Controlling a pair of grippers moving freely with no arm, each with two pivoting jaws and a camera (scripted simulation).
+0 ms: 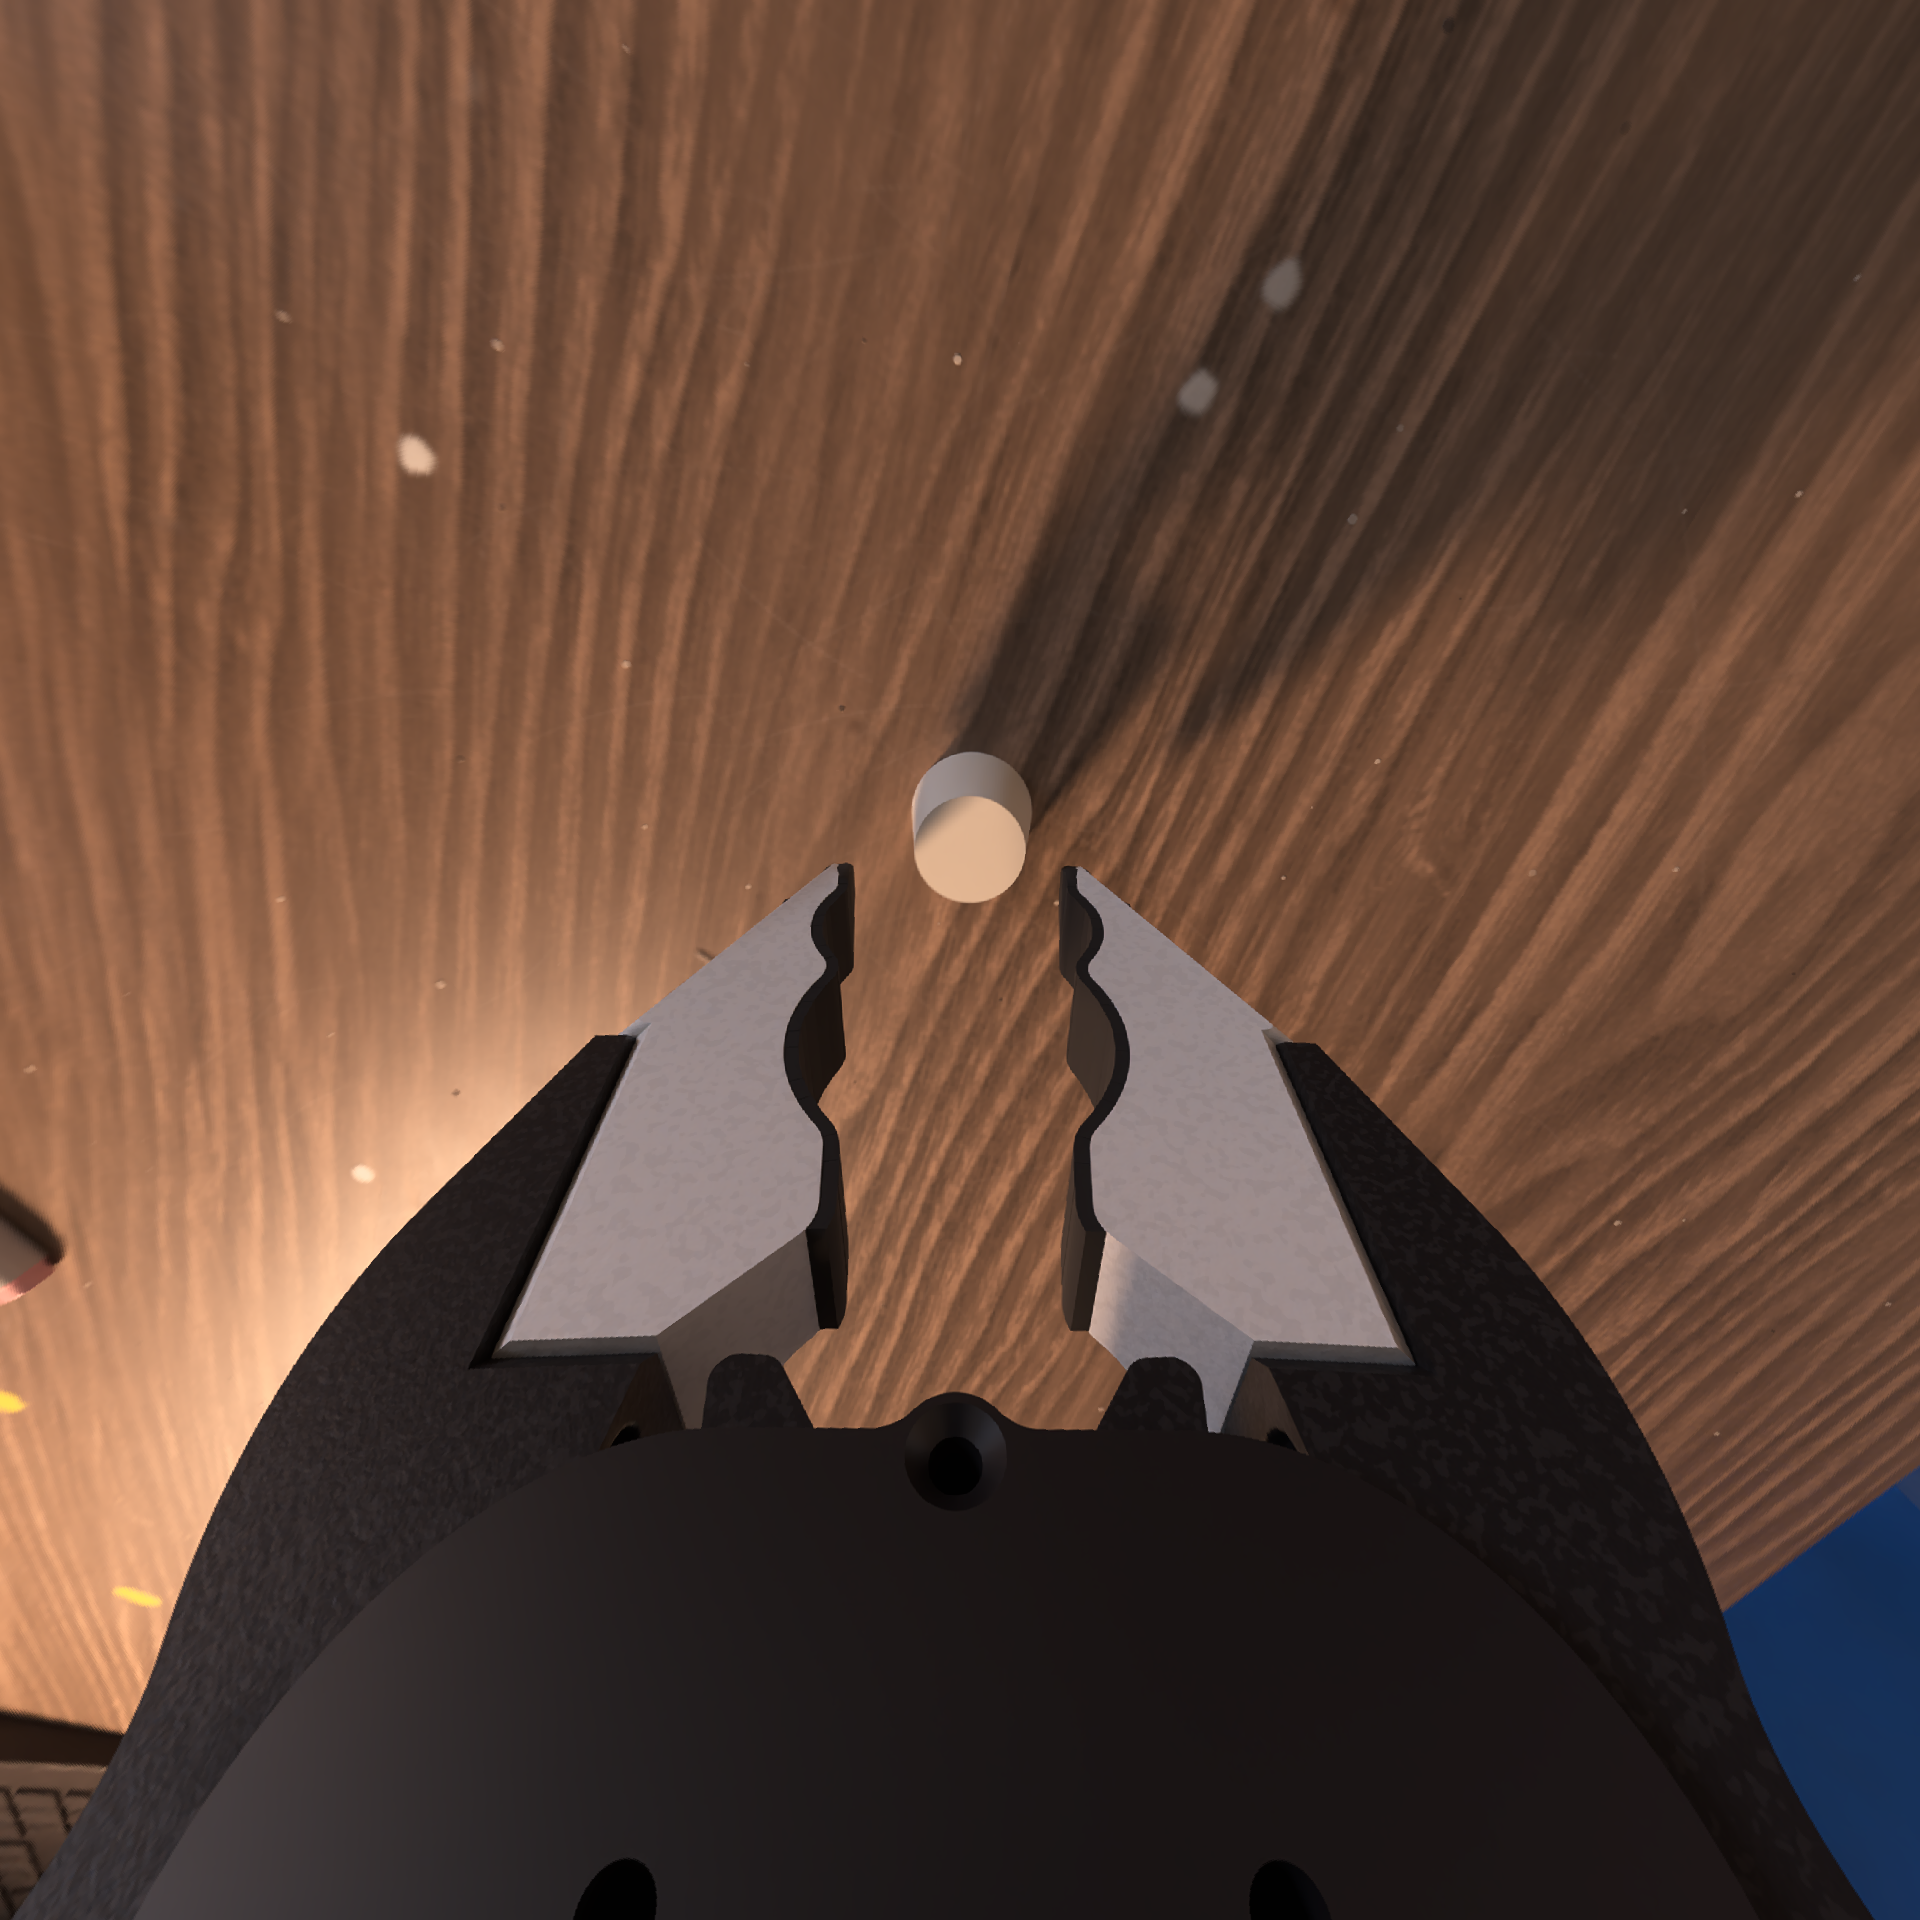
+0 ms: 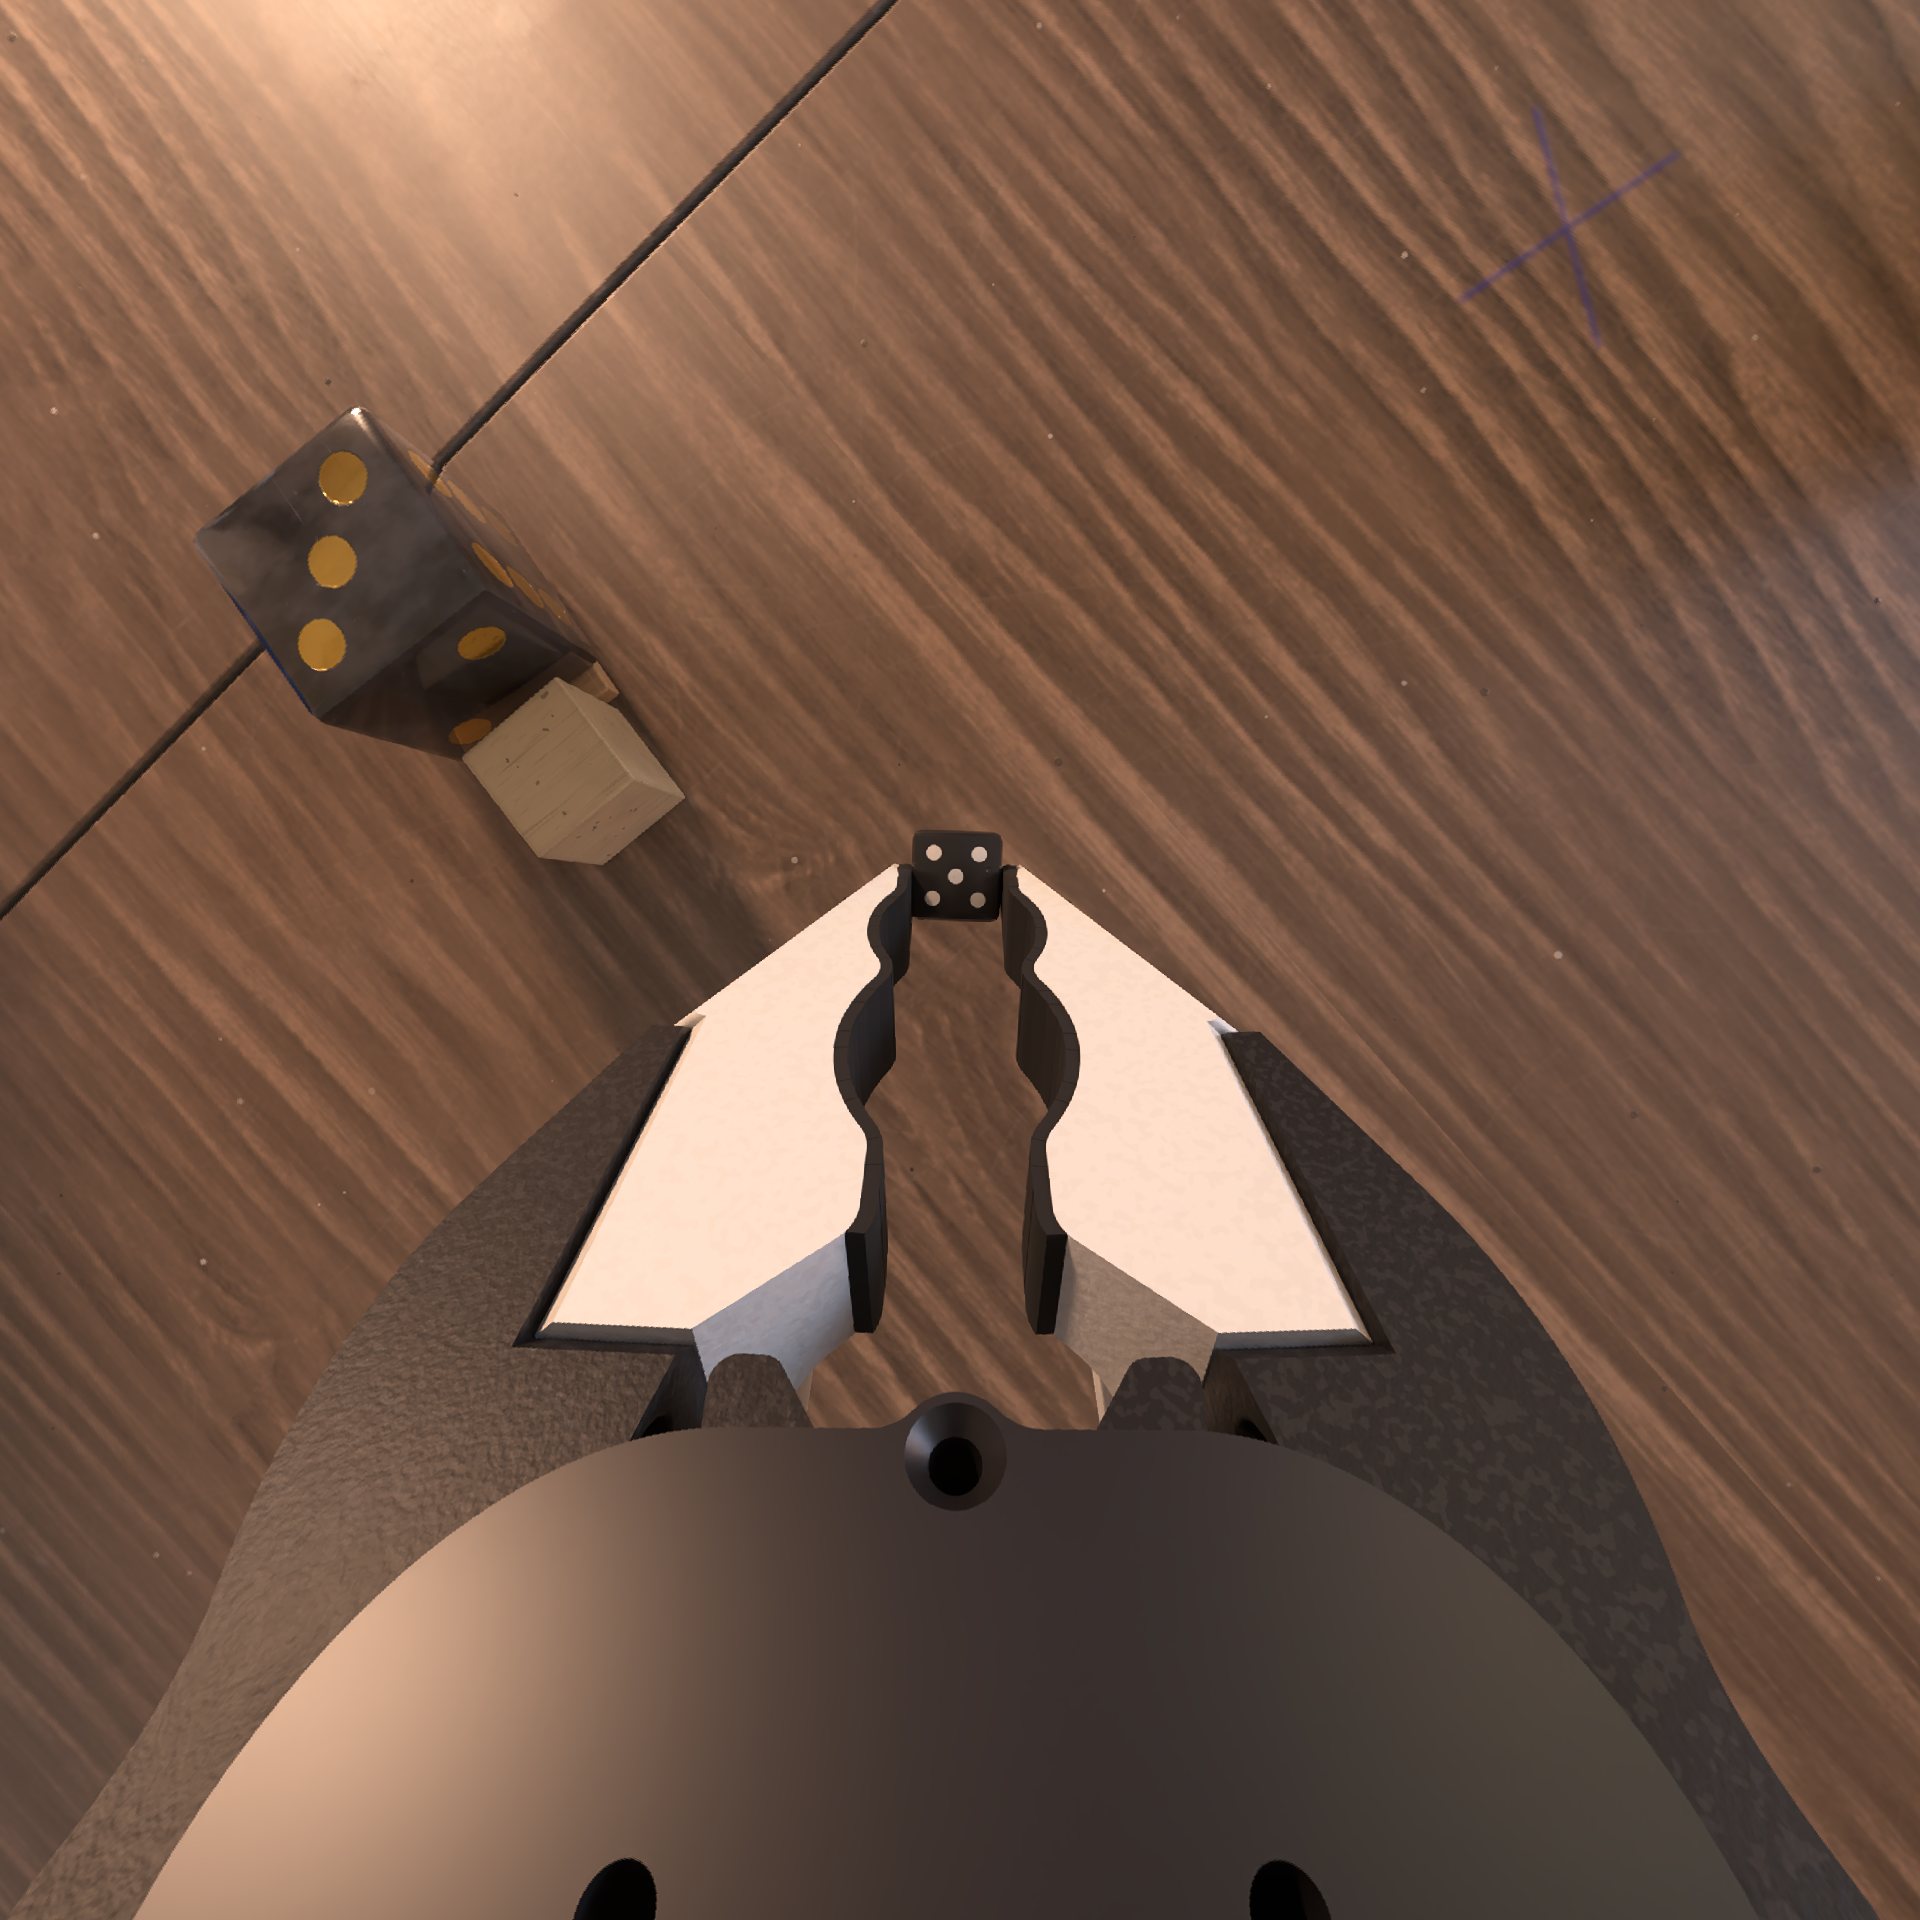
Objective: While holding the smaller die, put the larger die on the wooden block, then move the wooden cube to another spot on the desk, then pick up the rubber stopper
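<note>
In the left wrist view my left gripper point(image 1: 957, 883) is open and empty, high above the wooden desk. A pale cylindrical rubber stopper point(image 1: 969, 828) stands on the desk just beyond the fingertips, centred on the gap. In the right wrist view my right gripper point(image 2: 957, 883) is shut on the small black die with white pips point(image 2: 957, 876), held at the fingertips above the desk. To the far left the large dark die with gold pips point(image 2: 384, 577) sits on something mostly hidden under it. A pale wooden cube point(image 2: 575, 787) stands on the desk right against it.
A dark seam point(image 2: 665, 234) runs diagonally across the desk past the large die. A faint blue cross mark point(image 2: 1569, 229) lies at the far right. A desk edge with blue beyond it point(image 1: 1829, 1662) shows at lower right, and a keyboard corner point(image 1: 42, 1813) at lower left.
</note>
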